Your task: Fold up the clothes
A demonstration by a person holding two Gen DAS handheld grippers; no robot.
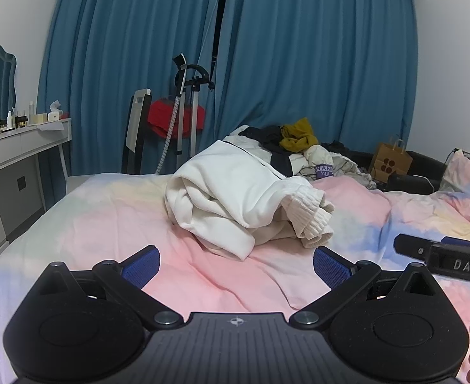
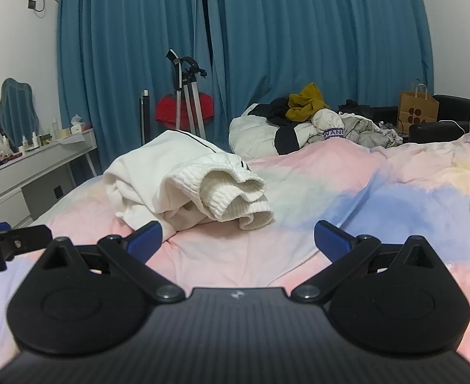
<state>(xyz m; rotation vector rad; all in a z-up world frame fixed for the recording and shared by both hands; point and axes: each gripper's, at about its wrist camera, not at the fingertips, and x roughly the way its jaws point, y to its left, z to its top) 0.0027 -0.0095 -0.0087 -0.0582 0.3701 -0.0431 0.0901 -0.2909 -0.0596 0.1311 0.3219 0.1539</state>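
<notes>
The bed (image 1: 84, 224) lies under both my hand-held grippers, its pastel cover giving a wide flat place for folding. Ahead of my left hand-held gripper (image 1: 236, 267), the white sweatshirt (image 1: 235, 198) sits crumpled, ribbed cuffs toward me, not yet spread. My right hand-held gripper (image 2: 237, 240) is also spread wide and empty, I think ready to take a cuff. Far behind, the clothes pile (image 2: 311, 118) waits. Its purple label reads "WAN"; my right tool's body shows "DAS".

"DAS" on the right hand-held gripper (image 1: 442, 254); "WAN" on a purple band (image 2: 334, 133).
</notes>
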